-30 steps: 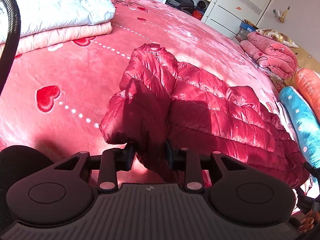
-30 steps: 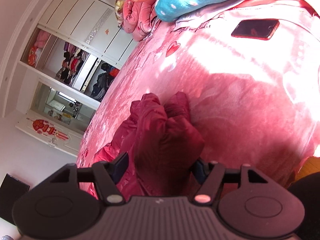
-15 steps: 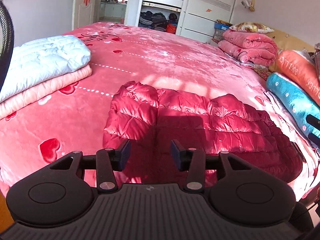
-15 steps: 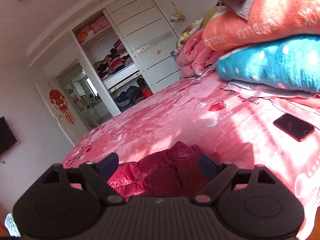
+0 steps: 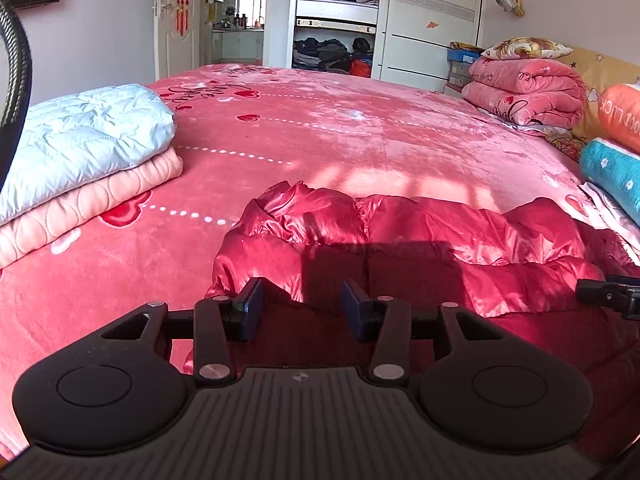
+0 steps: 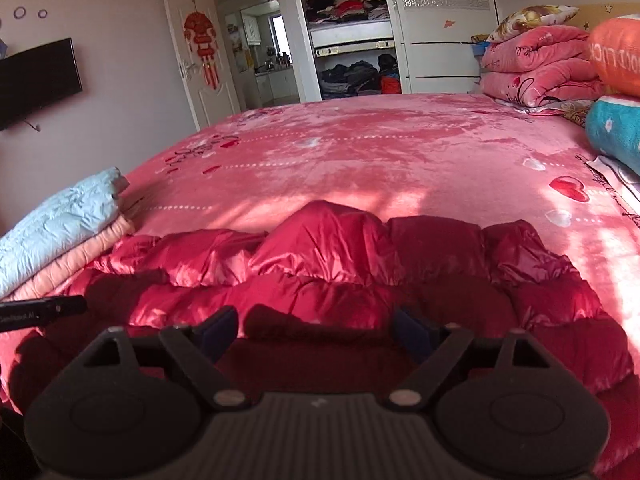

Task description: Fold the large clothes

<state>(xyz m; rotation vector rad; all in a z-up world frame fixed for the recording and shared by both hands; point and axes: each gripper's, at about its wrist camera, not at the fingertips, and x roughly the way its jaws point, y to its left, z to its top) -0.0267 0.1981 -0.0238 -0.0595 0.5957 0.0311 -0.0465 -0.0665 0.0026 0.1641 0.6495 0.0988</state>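
**Both grippers parted above a red puffer jacket on the bed**

The left gripper (image 5: 302, 308) has its jaws partly apart with nothing between the blue pads; they hang just over the shaded near part of the red puffer jacket (image 5: 420, 240) without pressing on it. The right gripper (image 6: 316, 330) stands with its jaws wide apart, having just eased slightly inward, and its pads too are clear of the fabric. Both point forward and somewhat downward, side by side; the tip of each shows at the edge of the other's view, and the one seen from the right wrist carries small white lettering too fine to read.

The jacket lies spread across the near edge of the bed (image 5: 360, 132), its quilted far edge bunched into humps and partly sunlit. Beyond it the pink heart-patterned blanket is open right up to the far edge.

To the left, near the jacket, a folded light blue quilt (image 5: 80, 136) sits on a folded peach quilt (image 5: 92, 204). On the right an orange roll (image 5: 620, 116) reads "GOOD LUCK", stacked over a teal blanket (image 5: 612, 172); behind them are folded pink blankets (image 5: 528, 92). Cursive script runs along the blanket's far left part but cannot be made out. Behind the bed stand an open wardrobe (image 6: 352, 36), a door with a red hanging ornament (image 6: 202, 46), and a wall-mounted television (image 6: 36, 80).
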